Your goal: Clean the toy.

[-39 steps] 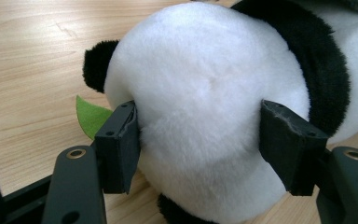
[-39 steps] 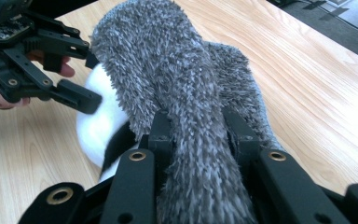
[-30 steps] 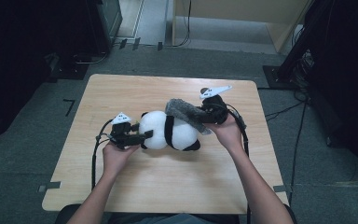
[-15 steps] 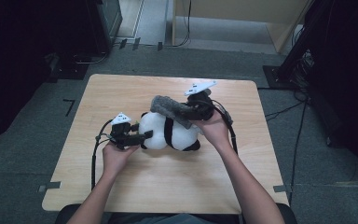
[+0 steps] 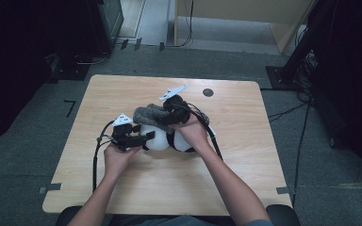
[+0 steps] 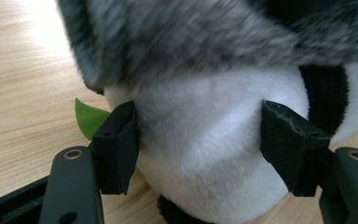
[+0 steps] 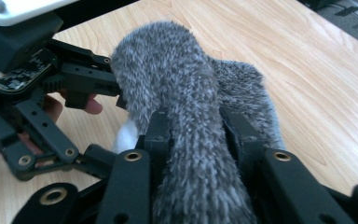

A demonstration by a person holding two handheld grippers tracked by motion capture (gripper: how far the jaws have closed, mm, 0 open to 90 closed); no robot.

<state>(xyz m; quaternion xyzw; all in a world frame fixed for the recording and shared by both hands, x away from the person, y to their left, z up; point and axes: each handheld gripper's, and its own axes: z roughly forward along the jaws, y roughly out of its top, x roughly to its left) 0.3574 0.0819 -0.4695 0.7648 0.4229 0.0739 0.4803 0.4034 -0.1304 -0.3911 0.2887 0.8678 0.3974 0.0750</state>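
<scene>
My left gripper point(image 5: 143, 137) pinches the panda point(image 6: 205, 163) mid-table point(image 5: 245, 179); my right gripper point(image 7: 196, 123), its jaws just loosening, clamps grey fur point(image 7: 177, 84) draped over it. A leaf point(image 6: 89, 117) lies beside.

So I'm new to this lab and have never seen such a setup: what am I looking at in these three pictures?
A person sits at a light wooden table, holding hand-operated tongs in each hand. One picture comes from a camera overhead; the other two come from cameras riding on each pair of tongs. On the table lies a black-and-white plush panda toy. The left tongs press on its white body, seen close up. The right tongs, whose jaws have just been opening slightly, grip a grey furry fabric piece and hold it over the panda. A small green leaf peeks out beside the toy.
</scene>
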